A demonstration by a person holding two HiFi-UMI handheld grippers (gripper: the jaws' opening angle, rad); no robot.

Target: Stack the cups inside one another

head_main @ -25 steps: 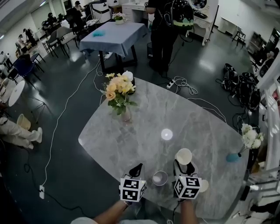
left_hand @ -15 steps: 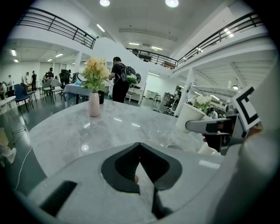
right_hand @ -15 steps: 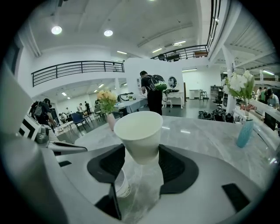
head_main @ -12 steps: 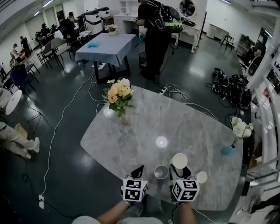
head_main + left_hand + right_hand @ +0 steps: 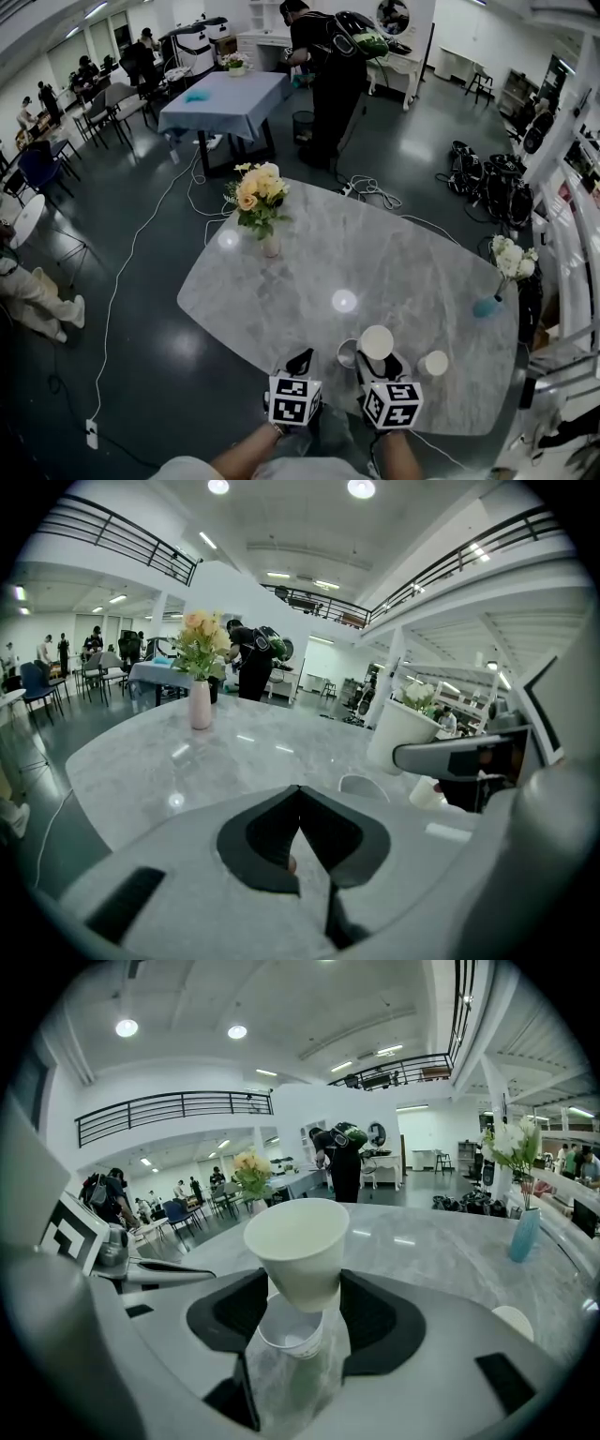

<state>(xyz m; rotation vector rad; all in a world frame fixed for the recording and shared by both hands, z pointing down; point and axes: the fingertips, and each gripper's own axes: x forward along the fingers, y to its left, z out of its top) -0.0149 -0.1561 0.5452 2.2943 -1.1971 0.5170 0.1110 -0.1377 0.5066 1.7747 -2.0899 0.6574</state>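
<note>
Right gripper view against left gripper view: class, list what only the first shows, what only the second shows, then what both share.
Only the right gripper view: the right gripper head-on, shut on a white cup, directly over a second cup whose inside shows, and a blue vase.
Only the left gripper view: the left gripper head-on, jaws together with nothing between.
Both: the marble table, the white cup, the yellow bouquet and a person with a backpack.
</note>
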